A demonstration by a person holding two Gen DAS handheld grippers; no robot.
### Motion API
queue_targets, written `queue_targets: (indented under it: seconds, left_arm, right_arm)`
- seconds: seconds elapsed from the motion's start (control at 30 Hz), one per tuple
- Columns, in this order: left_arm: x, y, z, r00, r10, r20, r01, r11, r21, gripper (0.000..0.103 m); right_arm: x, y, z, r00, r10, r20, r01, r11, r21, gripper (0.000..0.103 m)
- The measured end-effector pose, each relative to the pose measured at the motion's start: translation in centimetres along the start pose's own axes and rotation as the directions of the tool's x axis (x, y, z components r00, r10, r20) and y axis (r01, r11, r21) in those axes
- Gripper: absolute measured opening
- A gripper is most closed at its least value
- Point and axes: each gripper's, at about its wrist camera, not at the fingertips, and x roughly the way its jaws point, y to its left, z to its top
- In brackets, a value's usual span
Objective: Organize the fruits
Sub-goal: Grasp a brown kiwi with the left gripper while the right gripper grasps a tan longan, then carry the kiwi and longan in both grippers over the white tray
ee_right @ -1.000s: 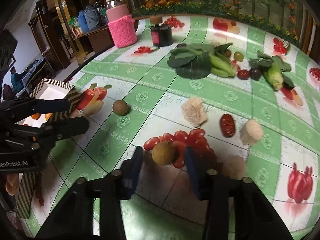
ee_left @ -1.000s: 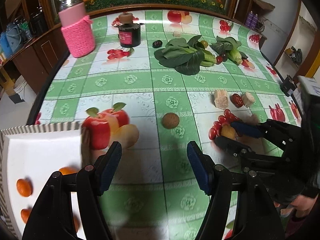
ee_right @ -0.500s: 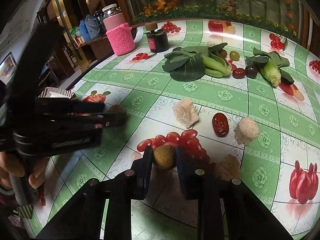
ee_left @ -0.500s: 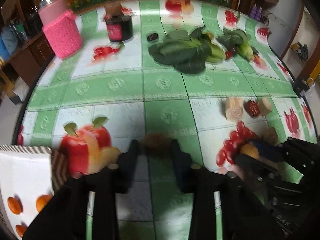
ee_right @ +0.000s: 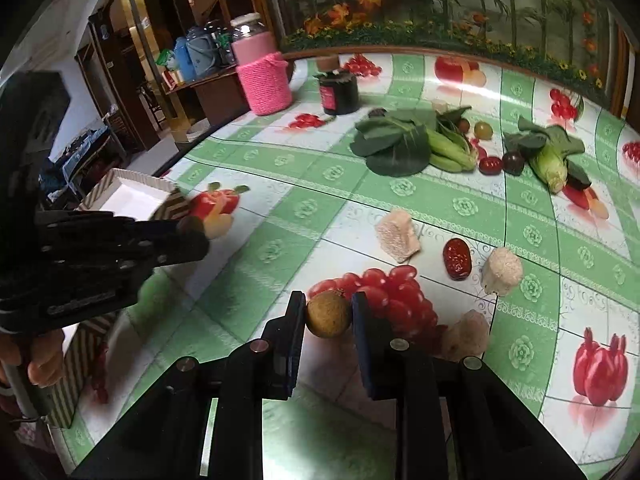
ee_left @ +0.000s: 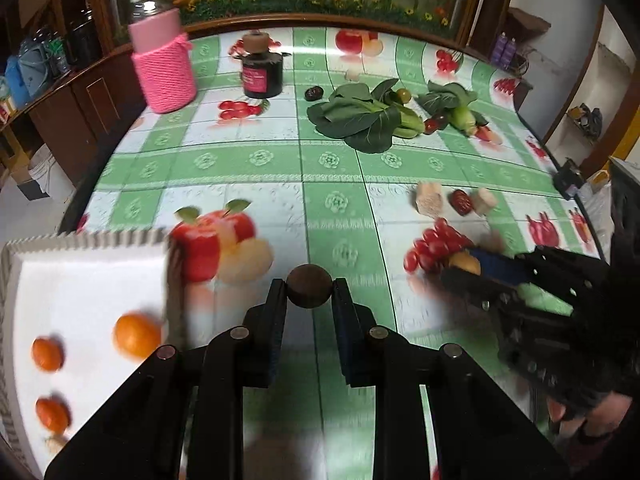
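Observation:
My left gripper (ee_left: 309,289) is shut on a small dark brown round fruit (ee_left: 309,285) just above the tablecloth, right of the white tray (ee_left: 80,280). The tray holds several small oranges (ee_left: 136,334). My right gripper (ee_right: 329,314) is shut on a yellow-brown round fruit (ee_right: 329,314); it also shows in the left wrist view (ee_left: 466,264). A red date (ee_right: 457,258) lies beyond it, between pale chunks (ee_right: 397,234). The left gripper shows in the right wrist view (ee_right: 188,236) beside the tray (ee_right: 132,192).
Leafy greens (ee_left: 360,116), corn (ee_right: 554,164), dark and red small fruits (ee_right: 490,165) lie at the back. A pink knitted jar (ee_left: 164,68) and a black jar (ee_left: 262,74) stand far left. The table edge (ee_left: 80,200) drops off left.
My left gripper moved forward and closed on the dark brown fruit. My right gripper closed on the yellow-brown fruit and lifted it slightly.

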Motion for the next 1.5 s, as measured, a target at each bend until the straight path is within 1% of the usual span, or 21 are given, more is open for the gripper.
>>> queue_targets:
  seconds: [0.13, 0.23, 0.33, 0.53, 0.67, 0.77, 1.0, 1.13, 1.33, 1.5]
  left_arm:
    - [-3.2, 1.8, -2.0, 1.0, -0.011, 0.009, 0.011, 0.999, -0.036, 0.02]
    - [-5.1, 3.5, -3.2, 1.0, 0.002, 0.018, -0.001, 0.998, -0.065, 0.02]
    - [-7.0, 5.5, -4.8, 0.999, 0.031, 0.026, -0.028, 0.995, -0.096, 0.02]
    - [-8.9, 9.2, -8.1, 0.995, 0.097, 0.021, -0.092, 0.984, -0.152, 0.02]
    - [-9.6, 11.0, -10.0, 0.991, 0.134, 0.02, -0.128, 0.975, -0.181, 0.02]
    - [-10.0, 12.2, -11.2, 0.989, 0.146, 0.021, -0.139, 0.97, -0.201, 0.02]
    - [-10.4, 14.7, -13.5, 0.991, 0.135, 0.007, -0.129, 0.959, -0.252, 0.02]
    - [-10.7, 16.1, -14.7, 0.99, 0.142, -0.004, -0.138, 0.953, -0.271, 0.02]
    - [-10.9, 17.5, -15.6, 0.986, 0.166, -0.015, -0.163, 0.943, -0.289, 0.02]
    - [-10.3, 17.6, -15.9, 0.981, 0.19, -0.032, -0.191, 0.939, -0.286, 0.02]
  right_arm:
    - [-2.1, 1.6, -0.1, 0.999, 0.03, 0.032, -0.03, 1.0, -0.01, 0.024]
    - [-3.2, 3.0, -0.1, 0.998, 0.045, 0.053, -0.044, 0.999, -0.025, 0.024]
    - [-4.0, 4.9, -0.1, 0.995, 0.073, 0.066, -0.071, 0.997, -0.044, 0.024]
    - [-4.0, 9.0, -0.6, 0.99, 0.124, 0.063, -0.118, 0.989, -0.089, 0.024]
    - [-3.5, 11.5, -0.9, 0.988, 0.147, 0.049, -0.141, 0.983, -0.119, 0.024]
    - [-3.4, 13.4, -1.1, 0.985, 0.164, 0.043, -0.157, 0.978, -0.139, 0.024]
    - [-2.6, 17.6, -1.5, 0.978, 0.208, 0.016, -0.201, 0.96, -0.195, 0.024]
    - [-2.2, 19.4, -1.6, 0.973, 0.23, 0.002, -0.224, 0.95, -0.219, 0.024]
    - [-1.4, 21.6, -1.9, 0.966, 0.257, -0.026, -0.255, 0.935, -0.246, 0.024]
    - [-0.5, 23.1, -1.9, 0.96, 0.275, -0.053, -0.279, 0.921, -0.271, 0.024]
